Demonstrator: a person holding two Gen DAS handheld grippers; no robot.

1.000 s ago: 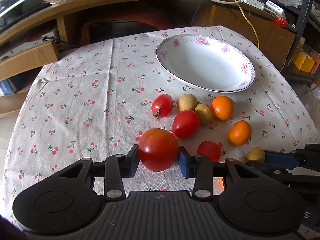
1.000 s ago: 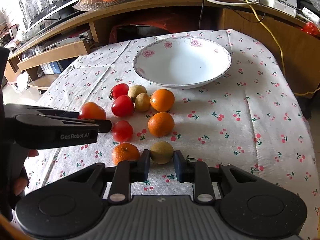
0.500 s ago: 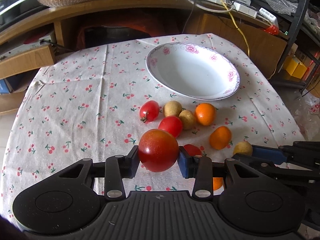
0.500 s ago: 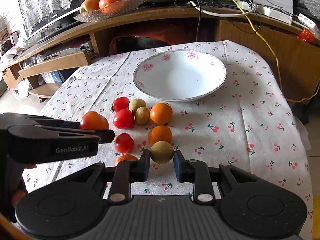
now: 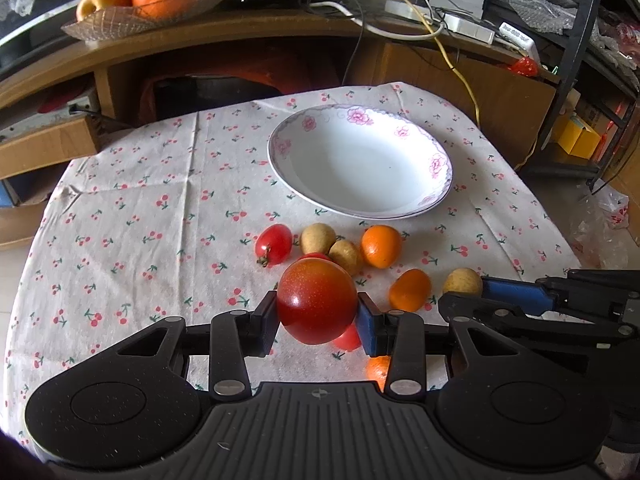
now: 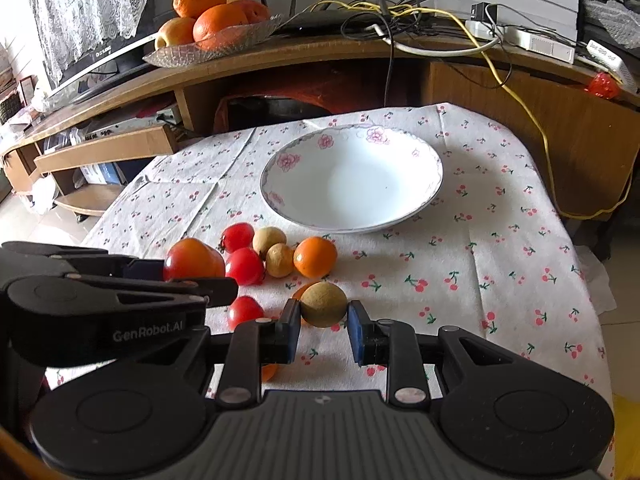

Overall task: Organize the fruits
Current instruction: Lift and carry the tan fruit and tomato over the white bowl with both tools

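Note:
My left gripper [image 5: 317,314] is shut on a large red tomato [image 5: 317,300], held above the cherry-print cloth. My right gripper [image 6: 323,320] is shut on a brown-green round fruit [image 6: 323,304], also off the cloth. Each gripper shows in the other's view: the left gripper [image 6: 192,276] with its tomato, the right gripper [image 5: 472,292] with its fruit [image 5: 462,282]. A white bowl [image 5: 360,168] with pink flowers stands empty beyond, also the bowl [image 6: 352,188]. Between lie small tomatoes [image 6: 245,266], two brown fruits [image 6: 279,260] and oranges [image 6: 315,257].
A wooden shelf unit [image 6: 320,56] runs behind the table, carrying a glass dish of oranges [image 6: 212,20], cables and a power strip [image 6: 532,42]. A dark metal rack [image 5: 576,40] stands at the right. The cloth drops off at the table's left and right edges.
Both grippers have risen and drawn back with their fruit. The brown fruit has come up off the cloth, and the bowl looks farther away.

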